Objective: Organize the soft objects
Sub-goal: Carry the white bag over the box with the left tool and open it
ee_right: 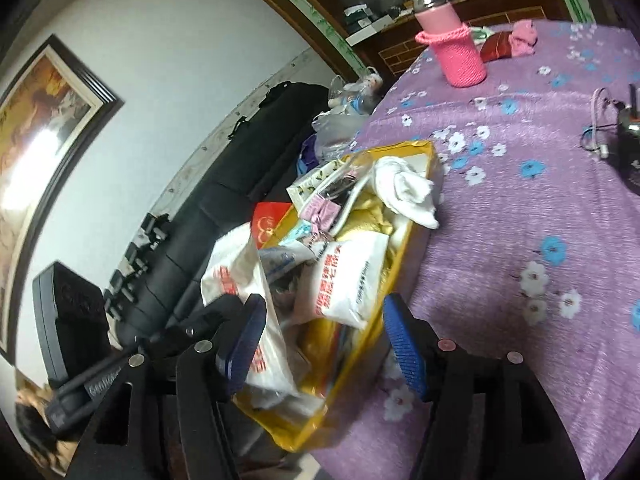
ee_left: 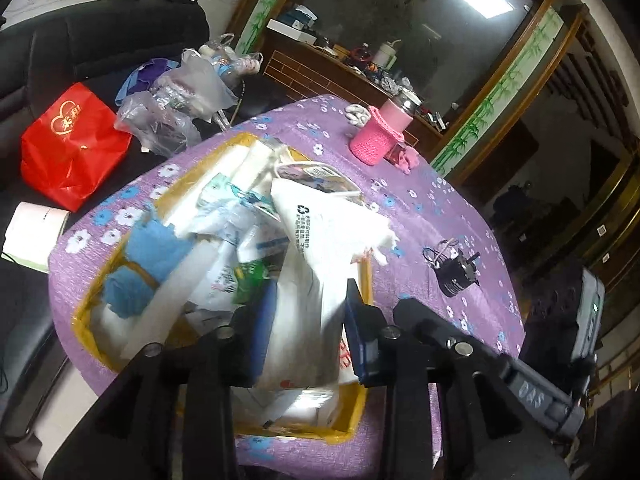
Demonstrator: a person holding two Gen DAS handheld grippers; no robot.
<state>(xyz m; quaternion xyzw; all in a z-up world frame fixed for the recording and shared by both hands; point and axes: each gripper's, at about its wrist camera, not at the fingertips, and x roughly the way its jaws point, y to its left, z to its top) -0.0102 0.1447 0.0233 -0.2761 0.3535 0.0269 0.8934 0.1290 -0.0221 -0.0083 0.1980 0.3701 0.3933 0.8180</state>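
Over the yellow box (ee_left: 352, 426) at the table's near left edge, you are holding both grippers slack, the left gripper (ee_left: 310, 340) narrowly astride a white bag (ee_left: 304, 280), the right gripper (ee_right: 324, 344) wide and empty, while loosely piled items are awaiting tidying.

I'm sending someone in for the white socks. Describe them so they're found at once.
Start at the table under the purple flowered cloth, then find the yellow box stuffed with bags on it. The socks are draped over the box's rim at its far end, towards the pink bottle. They are plain white knitted cloth, while the white things around them are printed plastic bags.
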